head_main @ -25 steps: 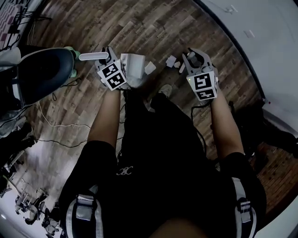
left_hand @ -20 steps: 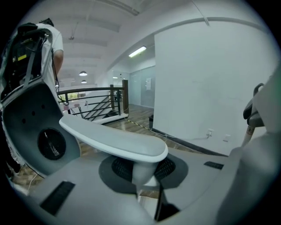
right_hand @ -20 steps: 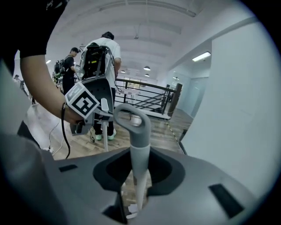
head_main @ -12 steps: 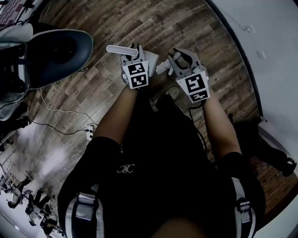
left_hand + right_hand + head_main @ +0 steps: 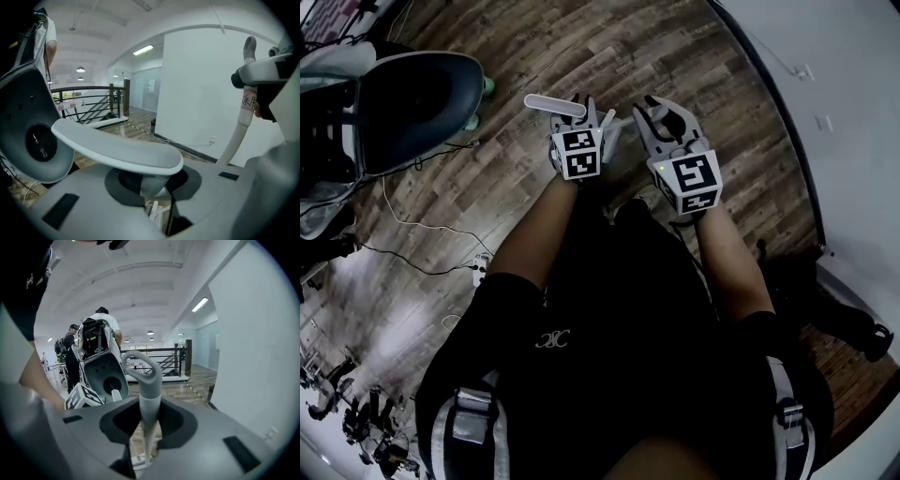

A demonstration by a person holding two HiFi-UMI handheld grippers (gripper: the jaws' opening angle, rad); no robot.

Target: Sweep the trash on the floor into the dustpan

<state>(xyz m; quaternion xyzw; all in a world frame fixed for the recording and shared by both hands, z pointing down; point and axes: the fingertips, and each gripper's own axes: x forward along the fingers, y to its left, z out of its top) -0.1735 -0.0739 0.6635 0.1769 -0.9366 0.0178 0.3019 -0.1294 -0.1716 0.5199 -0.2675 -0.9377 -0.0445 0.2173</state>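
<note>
My left gripper (image 5: 575, 111) is shut on the dustpan's flat white handle (image 5: 547, 103), which sticks out to the left. In the left gripper view that handle (image 5: 117, 150) lies across the jaws. My right gripper (image 5: 661, 114) is shut on the broom's grey handle (image 5: 146, 385), which stands upright with a loop at its top. That broom handle (image 5: 243, 117) also rises at the right of the left gripper view. Pale pieces (image 5: 615, 134) lie on the wooden floor between the two grippers. The dustpan's tray and the broom's bristles are hidden.
A dark office chair (image 5: 412, 108) stands at the left, close to the left gripper. Cables (image 5: 422, 225) and a power strip (image 5: 480, 267) lie on the floor below it. A white wall (image 5: 844, 94) runs along the right. People (image 5: 101, 333) stand behind the chair.
The two grippers have come closer together, the left one shifting right with the dustpan handle. The chair now sits nearer to the left gripper.
</note>
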